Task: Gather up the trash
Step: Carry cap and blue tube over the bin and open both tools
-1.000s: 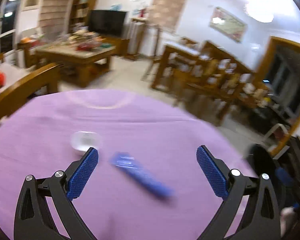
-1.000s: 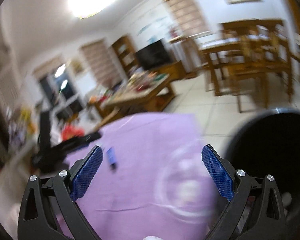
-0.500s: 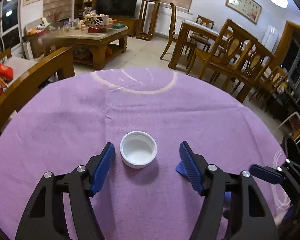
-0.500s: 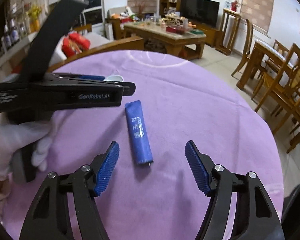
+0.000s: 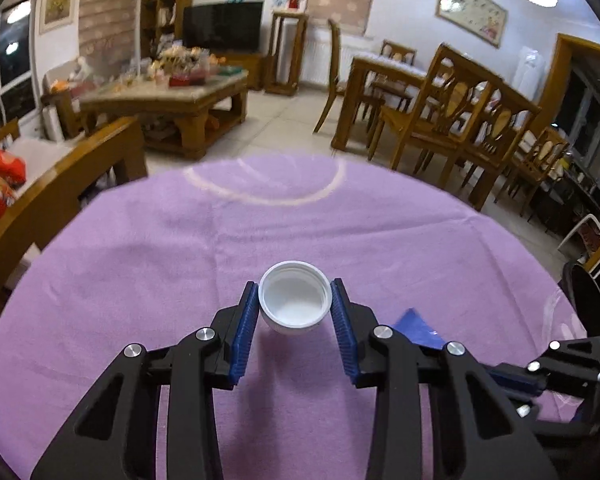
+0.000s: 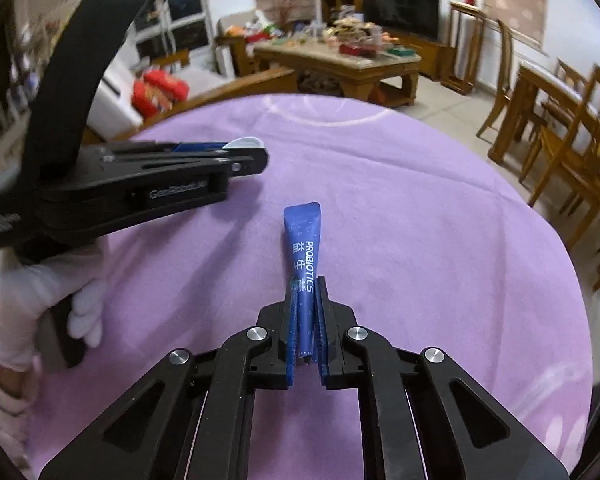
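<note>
In the left wrist view my left gripper (image 5: 295,294) is shut on a white bottle cap (image 5: 295,304), open side up, held just above the purple tablecloth (image 5: 180,264). In the right wrist view my right gripper (image 6: 305,284) is shut on a blue probiotics sachet (image 6: 303,236), which sticks out forward past the fingertips. The left gripper (image 6: 244,156) shows there from the side at the left, with the cap's rim (image 6: 244,143) peeking out. A corner of the sachet (image 5: 416,328) shows in the left wrist view at the right.
A round table with the purple cloth fills both views. A dark bin rim (image 5: 592,300) sits past the table's right edge. A wooden chair back (image 5: 60,184) stands at the left edge. Dining chairs (image 5: 460,116) and a coffee table (image 5: 168,100) stand beyond.
Both grippers have closed: the left on the white cap, which has lifted slightly, and the right on the blue sachet, which now points straight ahead.
</note>
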